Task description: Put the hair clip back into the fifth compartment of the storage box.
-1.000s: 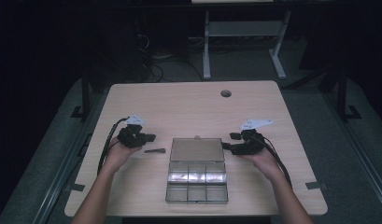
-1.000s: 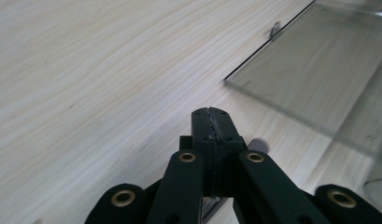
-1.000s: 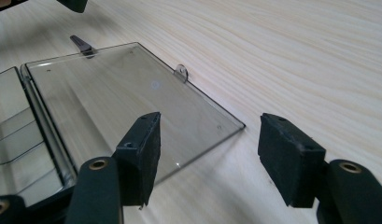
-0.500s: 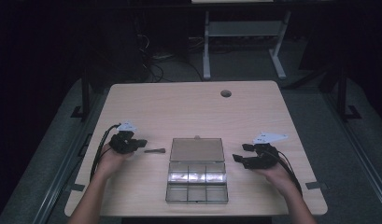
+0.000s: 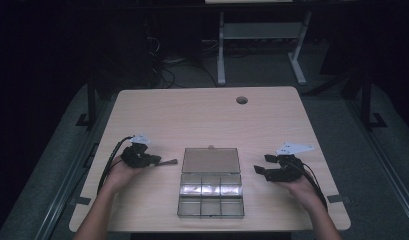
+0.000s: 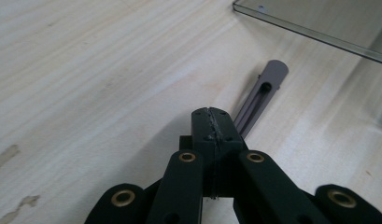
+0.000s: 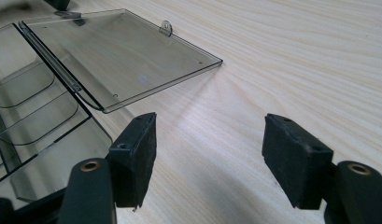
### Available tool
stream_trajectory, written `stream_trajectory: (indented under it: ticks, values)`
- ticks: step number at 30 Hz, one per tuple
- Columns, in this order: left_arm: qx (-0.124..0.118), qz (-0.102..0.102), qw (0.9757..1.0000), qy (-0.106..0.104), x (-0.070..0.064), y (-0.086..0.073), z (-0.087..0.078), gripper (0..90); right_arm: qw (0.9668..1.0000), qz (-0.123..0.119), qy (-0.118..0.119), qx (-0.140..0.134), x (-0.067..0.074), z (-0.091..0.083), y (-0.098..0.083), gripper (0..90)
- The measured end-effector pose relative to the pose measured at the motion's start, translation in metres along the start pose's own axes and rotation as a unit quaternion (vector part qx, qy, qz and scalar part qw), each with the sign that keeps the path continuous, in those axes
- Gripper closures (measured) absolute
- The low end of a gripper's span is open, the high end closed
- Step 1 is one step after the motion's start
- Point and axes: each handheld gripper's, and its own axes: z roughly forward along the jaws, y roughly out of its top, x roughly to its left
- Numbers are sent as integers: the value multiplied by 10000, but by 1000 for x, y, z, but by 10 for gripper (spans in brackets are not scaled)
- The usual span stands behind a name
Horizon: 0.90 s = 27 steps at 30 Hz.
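Grey slotted bar (image 6: pixel 261 95) lies just past shut left claw (image 6: pixel 212 122), poss. touching.

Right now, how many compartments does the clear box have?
6, in two rows of three inside the clear box: the far row beside the open lid, the near row toward the table edge.

One clear box (image 5: pixel 210 187), perhaps six compartments, and one grey strip (image 6: pixel 262 95).
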Motion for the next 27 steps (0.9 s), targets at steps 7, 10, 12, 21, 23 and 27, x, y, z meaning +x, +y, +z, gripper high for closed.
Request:
stream_trajectory:
  ticks: [7,10,12,21,23,27]
  values:
    - [92,114,9998,-160,-19,-1,-1,896,10000,12,-32,20,0,-1,0,349]
    - [166,249,9994,-154,-30,-4,-4,883,10000,-42,-25,31,0,0,0,349]
    - [168,271,9994,-143,-33,-5,-6,882,10000,-44,-26,61,1,1,0,349]
    - [14,204,9998,-42,-39,8,0,737,9999,-39,-50,93,1,2,0,350]
    - [-17,164,9999,-21,-41,10,5,698,9999,-58,-48,120,1,3,0,349]
    - [-19,132,9999,84,-44,14,13,650,9999,-67,-62,146,1,4,0,350]
